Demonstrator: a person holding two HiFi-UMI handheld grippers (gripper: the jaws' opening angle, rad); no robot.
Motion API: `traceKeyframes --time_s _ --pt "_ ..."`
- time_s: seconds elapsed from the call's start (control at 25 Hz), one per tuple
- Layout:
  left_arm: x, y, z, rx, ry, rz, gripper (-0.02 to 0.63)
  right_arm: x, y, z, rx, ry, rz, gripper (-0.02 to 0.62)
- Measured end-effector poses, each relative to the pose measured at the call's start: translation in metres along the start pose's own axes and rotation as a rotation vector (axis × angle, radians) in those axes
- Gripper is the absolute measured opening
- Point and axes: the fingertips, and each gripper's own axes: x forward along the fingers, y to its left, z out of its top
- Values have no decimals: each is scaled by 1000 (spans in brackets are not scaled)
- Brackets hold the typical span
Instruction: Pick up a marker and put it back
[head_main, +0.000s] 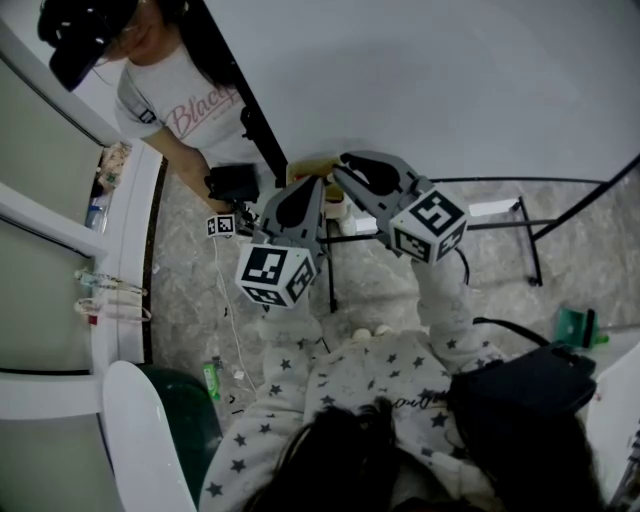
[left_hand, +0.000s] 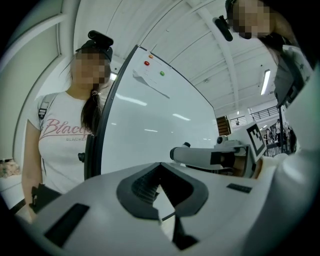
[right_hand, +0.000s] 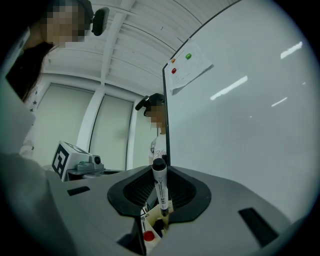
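The right gripper (right_hand: 161, 172) is clamping a light, rigid, likely slippery marker (right_hand: 160, 189) mid-barrel, cap at twelve o'clock; the left gripper (left_hand: 160, 165) is idling, jaws together.

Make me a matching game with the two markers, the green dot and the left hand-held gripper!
Things:
1. black-capped marker
2. red-capped marker
3. green dot
4. left hand-held gripper

Places or states:
A. on the whiteboard
B. jaws together, nothing inside
C. upright between the jaws of the right hand-held gripper
D. lower down, in the beige holder

Pairs: 1-C, 2-D, 3-A, 4-B
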Motion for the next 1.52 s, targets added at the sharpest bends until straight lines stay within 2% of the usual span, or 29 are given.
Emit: traceKeyframes --time_s 0.32,0.52,1.04,1.2,1.52 --pt "0 10 -22 -25 17 29 2 11 -10 -49 50 72 4 84" --pt "0 12 -35 -35 38 36 2 19 -15 -70 73 81 -6 84" --pt "-5 9 -57 -47 76 37 2 21 -10 -105 53 101 -14 84" --pt "6 13 -69 -46 92 43 2 23 -21 -115 56 94 -11 84" --pt "7 14 -70 -48 94 41 2 23 -14 -111 24 93 9 84"
